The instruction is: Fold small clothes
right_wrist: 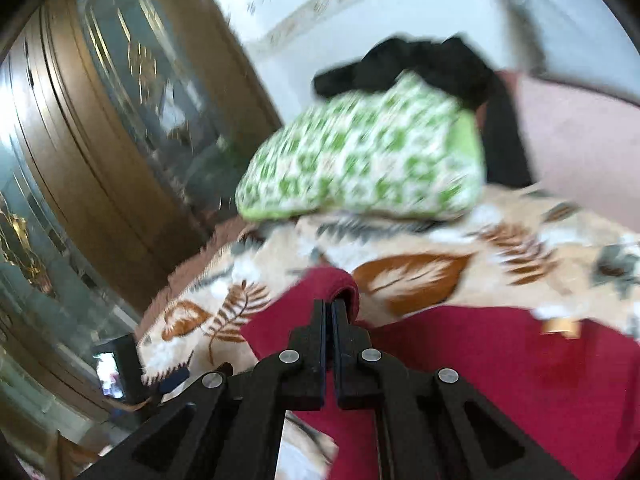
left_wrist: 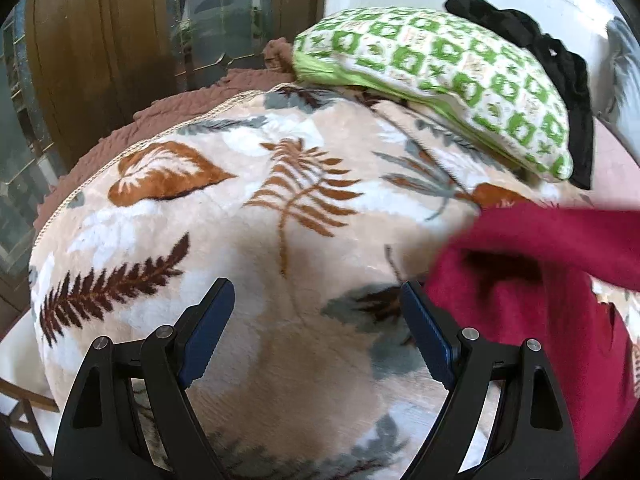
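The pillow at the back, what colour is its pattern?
The pillow is white with green square shapes. It shows sharpest in the left wrist view.

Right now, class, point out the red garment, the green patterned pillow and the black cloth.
red garment (right_wrist: 500, 360): right wrist view, its flat middle.
green patterned pillow (left_wrist: 448, 68): left wrist view, its top face.
black cloth (left_wrist: 576, 72): left wrist view, the strip behind the pillow.

One red garment (left_wrist: 520, 280), one green-patterned pillow (left_wrist: 440, 80), one black cloth (left_wrist: 560, 68) (upper right of the frame), one leaf-print blanket (left_wrist: 240, 220), two claws: left (left_wrist: 318, 308), right (right_wrist: 330, 306).
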Action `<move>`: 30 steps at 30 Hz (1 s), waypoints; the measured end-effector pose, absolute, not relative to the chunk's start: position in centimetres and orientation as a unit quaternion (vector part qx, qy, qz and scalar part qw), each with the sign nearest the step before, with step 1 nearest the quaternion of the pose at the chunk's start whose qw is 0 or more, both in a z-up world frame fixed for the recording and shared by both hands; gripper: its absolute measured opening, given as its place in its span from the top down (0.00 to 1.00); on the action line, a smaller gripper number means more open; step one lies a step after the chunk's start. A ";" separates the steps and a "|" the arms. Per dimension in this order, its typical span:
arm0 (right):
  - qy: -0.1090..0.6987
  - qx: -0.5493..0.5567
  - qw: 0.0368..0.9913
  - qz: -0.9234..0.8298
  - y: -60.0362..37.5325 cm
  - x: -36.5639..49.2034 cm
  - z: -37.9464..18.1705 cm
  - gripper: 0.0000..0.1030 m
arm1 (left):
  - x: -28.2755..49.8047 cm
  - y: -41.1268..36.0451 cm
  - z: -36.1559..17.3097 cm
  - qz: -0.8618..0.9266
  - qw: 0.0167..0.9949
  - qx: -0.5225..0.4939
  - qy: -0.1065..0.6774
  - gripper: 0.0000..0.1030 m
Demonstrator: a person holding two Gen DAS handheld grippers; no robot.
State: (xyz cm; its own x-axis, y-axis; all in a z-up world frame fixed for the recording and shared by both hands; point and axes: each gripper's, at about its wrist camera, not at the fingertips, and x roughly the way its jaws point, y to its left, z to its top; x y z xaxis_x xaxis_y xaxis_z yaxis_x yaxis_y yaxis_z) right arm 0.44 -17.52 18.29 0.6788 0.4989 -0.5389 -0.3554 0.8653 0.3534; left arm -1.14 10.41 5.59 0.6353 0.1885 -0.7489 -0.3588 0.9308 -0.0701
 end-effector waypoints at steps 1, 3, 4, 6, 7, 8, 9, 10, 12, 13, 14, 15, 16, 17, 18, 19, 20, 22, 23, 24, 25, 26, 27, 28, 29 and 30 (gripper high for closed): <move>0.324 0.083 0.920 0.207 -19.3 -0.4 18.7 0.98 | -1.3 10.0 5.7 0.148 0.900 -0.103 0.396 0.17; 0.339 0.033 0.930 0.136 -22.6 -1.2 18.3 0.98 | -1.5 8.9 6.1 0.137 0.907 -0.090 0.388 0.17; 0.347 0.019 0.931 0.108 -23.9 -1.4 17.8 0.98 | -1.5 8.4 6.3 0.130 0.909 -0.085 0.386 0.17; 0.369 -0.023 0.929 0.027 -27.5 -1.4 16.0 0.98 | -1.5 7.2 6.6 0.114 0.913 -0.077 0.383 0.17; 0.376 -0.044 0.926 -0.005 -28.9 -1.3 15.1 0.98 | -1.6 6.6 6.7 0.107 0.915 -0.072 0.381 0.17; 0.385 -0.055 0.921 -0.026 -30.2 -1.1 14.2 0.98 | -1.6 5.8 6.8 0.100 0.918 -0.065 0.378 0.17; 0.397 -0.057 0.915 -0.038 -31.5 -1.0 13.3 0.98 | -1.6 5.2 6.9 0.093 0.920 -0.062 0.376 0.17; 0.410 -0.050 0.910 -0.042 -32.9 -0.9 12.3 0.98 | -1.6 4.5 7.0 0.081 0.921 -0.060 0.377 0.17; 0.429 -0.052 0.900 -0.051 -34.6 -0.8 10.7 0.98 | -1.3 3.1 7.0 0.061 0.922 -0.053 0.378 0.17; 0.435 -0.055 0.897 -0.057 -35.3 -0.7 9.8 0.98 | -1.2 2.3 7.0 0.052 0.923 -0.046 0.379 0.17; 0.439 -0.052 0.895 -0.058 -35.7 -0.6 9.2 0.98 | -1.1 1.2 6.9 0.039 0.924 -0.038 0.378 0.17; 0.444 -0.049 0.893 -0.061 -36.1 -0.5 8.6 0.98 | -1.0 0.4 6.9 0.029 0.925 -0.033 0.378 0.17; 0.447 -0.045 0.891 -0.062 -36.6 -0.7 8.2 0.98 | -0.9 -0.3 6.8 0.017 0.925 -0.029 0.379 0.17; 0.452 -0.041 0.889 -0.062 -36.8 -0.5 7.6 0.98 | -0.8 -1.1 6.7 0.003 0.924 -0.026 0.381 0.17; 0.463 -0.040 0.883 -0.066 -37.3 -0.3 7.0 0.98 | -0.8 -2.0 6.5 -0.014 0.923 -0.022 0.384 0.17; 0.469 -0.040 0.879 -0.072 -37.6 -0.2 6.6 0.97 | -0.9 -2.8 6.3 -0.027 0.921 -0.015 0.388 0.17; 0.472 -0.034 0.877 -0.084 -38.2 -0.3 6.7 0.92 | -1.0 -3.3 6.0 -0.032 0.920 -0.008 0.390 0.17; 0.448 0.006 0.889 -0.092 -39.4 -1.4 7.6 0.67 | -0.9 -4.6 5.3 -0.041 0.917 0.015 0.397 0.17; 0.434 0.027 0.896 -0.093 -39.7 -1.8 8.2 0.55 | -0.7 -5.1 4.9 -0.040 0.915 0.026 0.401 0.17; 0.423 0.044 0.901 -0.085 -39.7 -2.0 8.7 0.55 | -0.5 -5.3 4.5 -0.035 0.914 0.033 0.404 0.17; 0.421 0.054 0.904 -0.057 -39.1 -2.0 9.2 0.55 | -0.2 -5.5 3.9 -0.022 0.912 0.042 0.408 0.17; 0.423 0.052 0.904 -0.035 -38.2 -1.7 9.2 0.55 | 0.1 -5.5 3.5 -0.013 0.910 0.048 0.412 0.17; 0.426 0.041 0.903 -0.017 -37.2 -1.4 9.1 0.55 | 0.5 -5.4 3.0 -0.006 0.908 0.050 0.416 0.17; 0.429 0.023 0.903 -0.006 -36.0 -1.0 8.7 0.55 | 0.8 -5.1 2.5 0.001 0.906 0.049 0.421 0.17; 0.432 0.003 0.902 -0.006 -35.0 -0.6 8.1 0.55 | 1.2 -4.8 2.0 0.007 0.902 0.044 0.430 0.17; 0.436 -0.010 0.900 -0.012 -34.4 -0.1 7.4 0.58 | 1.4 -4.4 1.6 0.006 0.899 0.037 0.437 0.17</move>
State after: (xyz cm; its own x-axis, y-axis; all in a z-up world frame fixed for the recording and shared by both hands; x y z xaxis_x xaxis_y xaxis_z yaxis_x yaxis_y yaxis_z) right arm -0.15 -34.43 7.41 0.6193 -0.0303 -0.7846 0.0128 0.9995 -0.0285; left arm 1.39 -4.41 1.64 0.6188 0.0420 -0.7844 0.0220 0.9972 0.0708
